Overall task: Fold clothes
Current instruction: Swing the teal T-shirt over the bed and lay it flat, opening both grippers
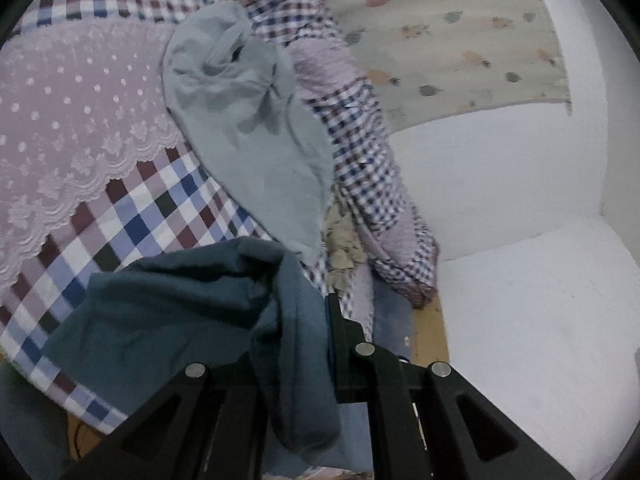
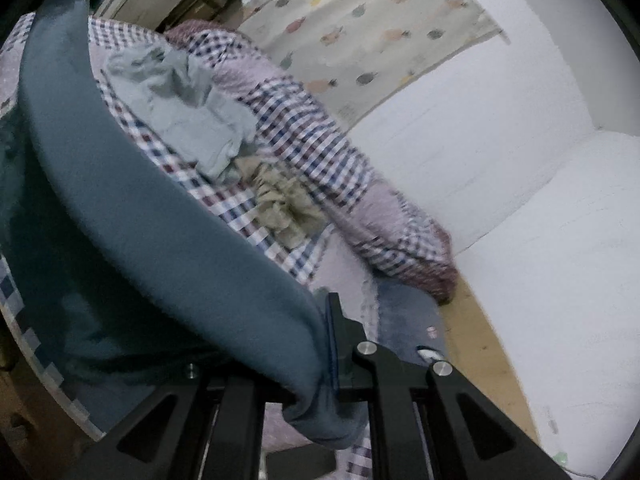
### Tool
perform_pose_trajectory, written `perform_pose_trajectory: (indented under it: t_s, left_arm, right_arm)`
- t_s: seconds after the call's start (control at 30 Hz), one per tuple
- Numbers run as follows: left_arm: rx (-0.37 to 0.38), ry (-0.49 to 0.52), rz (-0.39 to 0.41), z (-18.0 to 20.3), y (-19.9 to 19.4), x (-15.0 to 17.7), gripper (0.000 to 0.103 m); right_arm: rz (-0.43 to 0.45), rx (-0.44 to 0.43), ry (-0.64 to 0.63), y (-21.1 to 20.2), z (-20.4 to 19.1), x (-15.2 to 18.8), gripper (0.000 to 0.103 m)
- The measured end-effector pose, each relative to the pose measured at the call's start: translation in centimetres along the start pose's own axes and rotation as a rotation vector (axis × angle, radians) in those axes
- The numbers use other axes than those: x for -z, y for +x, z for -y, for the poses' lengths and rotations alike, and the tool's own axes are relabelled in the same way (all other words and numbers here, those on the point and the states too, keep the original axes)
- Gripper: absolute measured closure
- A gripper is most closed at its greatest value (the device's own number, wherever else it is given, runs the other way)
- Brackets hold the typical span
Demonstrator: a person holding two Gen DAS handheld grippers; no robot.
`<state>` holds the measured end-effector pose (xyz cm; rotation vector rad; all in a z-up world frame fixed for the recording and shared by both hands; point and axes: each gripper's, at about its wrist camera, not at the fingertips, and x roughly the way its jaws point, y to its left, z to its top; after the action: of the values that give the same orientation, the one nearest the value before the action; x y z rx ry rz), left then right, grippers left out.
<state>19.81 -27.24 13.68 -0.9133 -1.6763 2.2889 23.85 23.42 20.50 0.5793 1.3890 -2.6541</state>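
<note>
You see a soft, matt teal cloth garment [image 1: 168, 312], a thinner pale grey-blue one [image 1: 248, 120] creased beside it, a lace-edged woven checked bedspread [image 1: 132, 216], and matt black plastic fingers [image 1: 340, 340] with shiny metal pins.

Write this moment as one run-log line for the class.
task: fold clothes | left gripper: shut on dark teal garment | right gripper: shut on same garment | light grey garment: crumpled on bed
</note>
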Motion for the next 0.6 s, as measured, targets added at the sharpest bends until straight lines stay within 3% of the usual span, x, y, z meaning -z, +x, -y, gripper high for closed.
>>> perform_pose_trajectory:
  t_s: [0.27,0.6]
  left_arm:
    - [-0.127,-0.059,-0.04,-1.5,9.0,-4.8,0.098]
    - [-0.291,-0.253,-0.108,-7.4,18.5,-8.1,0.097]
  right_arm:
    - [-0.101,-0.141,-0.008,10.6,-0.9,-0.5,0.096]
    - [-0.276,-0.398,-0.055,24.8,-3.6,-0.6,0.095]
